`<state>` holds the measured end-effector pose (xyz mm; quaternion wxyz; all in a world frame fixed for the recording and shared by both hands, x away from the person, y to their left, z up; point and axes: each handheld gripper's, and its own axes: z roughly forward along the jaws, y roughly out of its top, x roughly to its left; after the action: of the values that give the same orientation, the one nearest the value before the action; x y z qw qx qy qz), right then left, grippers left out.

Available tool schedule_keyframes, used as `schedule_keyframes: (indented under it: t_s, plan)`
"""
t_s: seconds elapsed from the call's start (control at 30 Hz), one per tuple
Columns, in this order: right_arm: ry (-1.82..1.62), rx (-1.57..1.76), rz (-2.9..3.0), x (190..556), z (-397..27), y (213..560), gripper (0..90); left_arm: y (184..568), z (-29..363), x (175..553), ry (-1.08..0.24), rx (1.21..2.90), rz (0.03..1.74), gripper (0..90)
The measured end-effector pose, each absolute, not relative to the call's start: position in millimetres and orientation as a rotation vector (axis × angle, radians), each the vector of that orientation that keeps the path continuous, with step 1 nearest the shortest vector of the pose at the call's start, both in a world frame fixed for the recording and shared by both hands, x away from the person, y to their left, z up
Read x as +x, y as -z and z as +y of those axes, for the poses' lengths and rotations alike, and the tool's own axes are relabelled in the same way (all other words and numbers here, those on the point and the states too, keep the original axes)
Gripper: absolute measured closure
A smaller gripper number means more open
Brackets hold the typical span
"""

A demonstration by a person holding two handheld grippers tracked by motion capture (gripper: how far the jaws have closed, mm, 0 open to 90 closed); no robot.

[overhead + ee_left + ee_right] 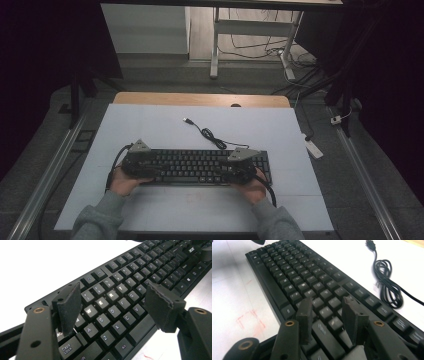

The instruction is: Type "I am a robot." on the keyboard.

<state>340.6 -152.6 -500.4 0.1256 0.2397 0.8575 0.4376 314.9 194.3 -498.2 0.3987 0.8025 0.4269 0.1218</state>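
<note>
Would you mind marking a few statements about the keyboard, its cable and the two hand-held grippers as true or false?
1. The black keyboard lies on a white sheet. True.
2. The left hand-held gripper is clamped on a keycap. False: its jaws stand open above the letter keys, gripping nothing.
3. The keyboard's cable lies loosely coiled on the sheet beyond the keyboard, its plug free. True.
4. The right hand-held gripper holds the cable. False: its jaws are open over the keys, and the cable lies apart.
5. A mouse sits beside the keyboard. False: none is in sight.
</note>
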Motion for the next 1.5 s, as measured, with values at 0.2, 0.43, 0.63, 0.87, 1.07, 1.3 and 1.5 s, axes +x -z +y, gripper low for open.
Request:
schedule_keyframes:
  t_s: [0.2,0.43,0.63,0.87,1.07,1.3,1.5]
  plan:
    - [-1.275,0.718,2.474,332,-170,500,56.8,498,194,315,-0.313,2.027,1.075,30.5]
    - [-1.274,0.728,2.465,328,-180,501,56.2,497,194,314,-0.318,2.022,1.058,34.8]
    - [-1.265,0.724,2.466,328,-179,502,56.0,498,193,315,-0.319,2.022,1.043,42.2]
    - [-1.261,0.723,2.47,329,-179,503,56.0,498,190,315,-0.332,2.027,1.021,57.2]
    - [-1.247,0.719,2.474,329,-178,503,55.9,499,188,315,-0.339,2.033,1.009,76.0]
    - [-1.242,0.718,2.477,329,-177,504,56.0,500,182,319,-0.345,2.034,1.004,88.8]
    - [-1.24,0.714,2.482,330,-176,505,56.0,503,173,326,-0.34,2.047,0.998,88.9]
